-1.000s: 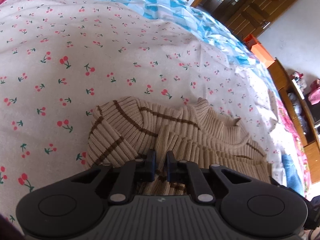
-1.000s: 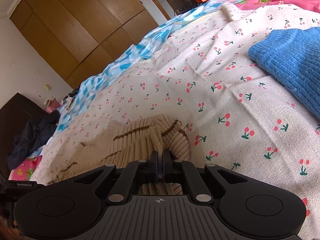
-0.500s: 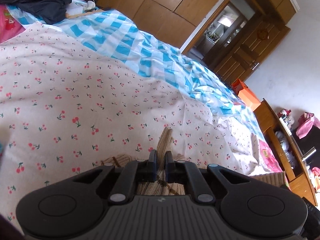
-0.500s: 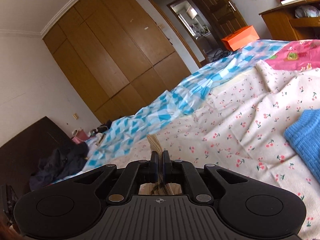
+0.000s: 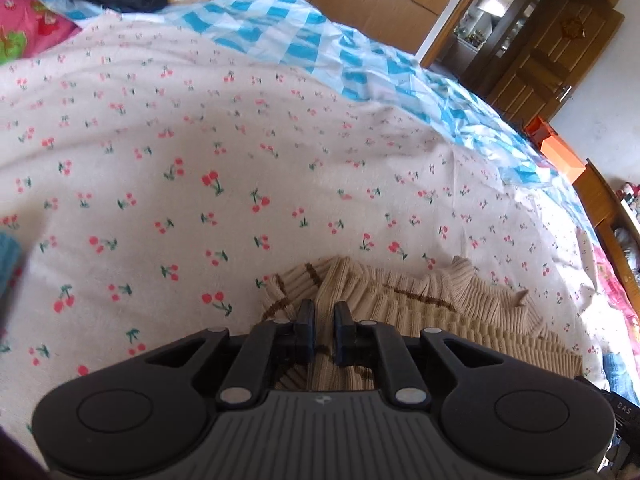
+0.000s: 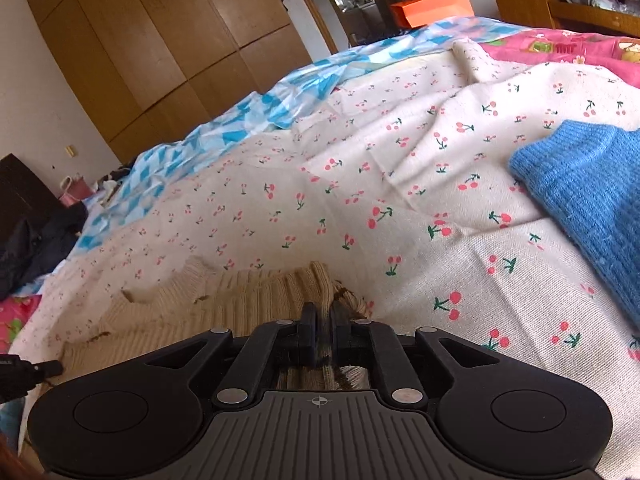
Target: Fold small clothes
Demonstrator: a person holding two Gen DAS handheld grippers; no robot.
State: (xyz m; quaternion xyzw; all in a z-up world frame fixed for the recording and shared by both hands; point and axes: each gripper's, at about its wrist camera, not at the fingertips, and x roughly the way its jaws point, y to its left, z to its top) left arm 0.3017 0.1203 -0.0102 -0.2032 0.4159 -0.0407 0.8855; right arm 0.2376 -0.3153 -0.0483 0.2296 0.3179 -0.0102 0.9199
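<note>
The beige ribbed sweater (image 5: 420, 312) with thin brown stripes lies bunched on the cherry-print bedsheet (image 5: 200, 168), at the lower middle of both views, just in front of the grippers. The left gripper (image 5: 322, 320) has a fold of the sweater between its 2 fingers; its jaws are opening, with a narrow gap showing between the pads. In the right wrist view the right gripper (image 6: 322, 322) likewise has a ridge of the sweater (image 6: 224, 300) between its fingers, and its jaws are opening too, the gap still slim.

A blue knitted garment (image 6: 592, 196) rests on the sheet at the right edge of the right view, well apart from the sweater. A blue-and-white checked cover (image 5: 320, 52) runs across the top of the bed. An orange box (image 6: 434, 6) sits at the upper right, in front of wooden wardrobes (image 6: 160, 40).

Only a small crosshair mark shows on each gripper body; at the lower right edge of the left view, the letters "DAS" (image 5: 624, 407) can be read on a dark part.
</note>
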